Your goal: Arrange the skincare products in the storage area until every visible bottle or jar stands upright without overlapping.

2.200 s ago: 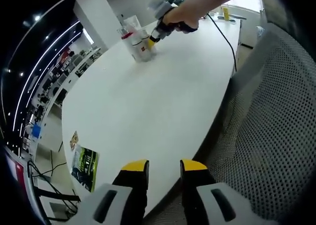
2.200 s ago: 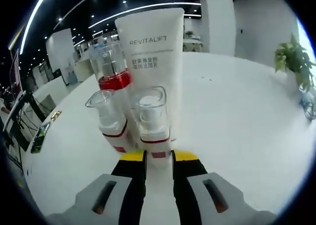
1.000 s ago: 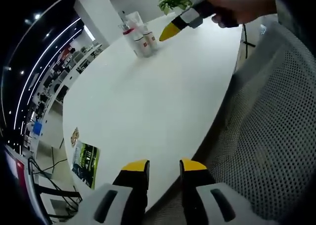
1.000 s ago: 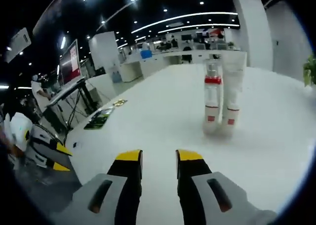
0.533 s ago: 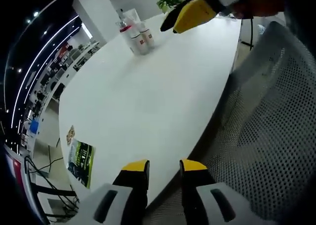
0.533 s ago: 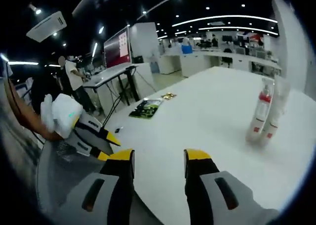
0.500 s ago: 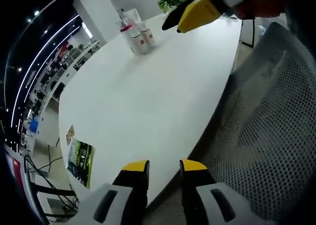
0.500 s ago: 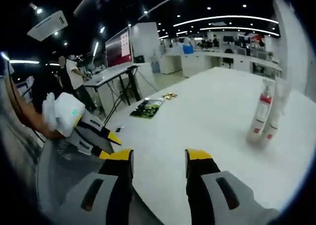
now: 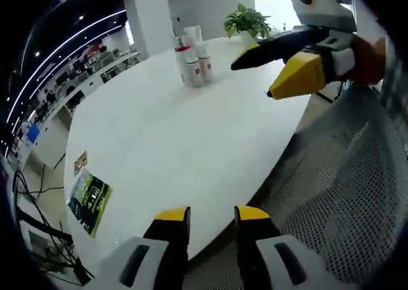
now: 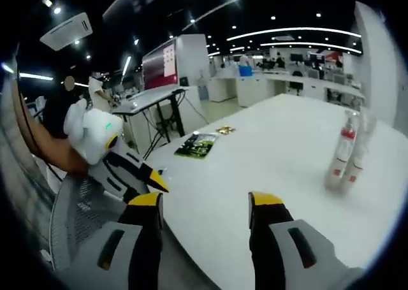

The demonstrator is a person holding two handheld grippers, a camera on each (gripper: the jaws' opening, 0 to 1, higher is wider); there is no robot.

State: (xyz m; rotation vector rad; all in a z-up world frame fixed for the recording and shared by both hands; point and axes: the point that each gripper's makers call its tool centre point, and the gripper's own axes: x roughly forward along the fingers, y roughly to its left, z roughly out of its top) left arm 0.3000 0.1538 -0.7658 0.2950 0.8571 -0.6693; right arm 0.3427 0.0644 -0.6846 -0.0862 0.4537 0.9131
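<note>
The left gripper point(image 9: 211, 215) points forward with its jaws a little apart and nothing between them. The right gripper point(image 10: 204, 202) has its jaws spread wider, also empty. A hand point(image 10: 58, 151) holds the left gripper; its grip seems firm, though the edge is blurred.

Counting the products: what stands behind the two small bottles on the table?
Behind the bottles stand a white tube and a taller red-banded bottle, all upright. Their lower parts are covered, so anything more back there cannot be seen.
</note>
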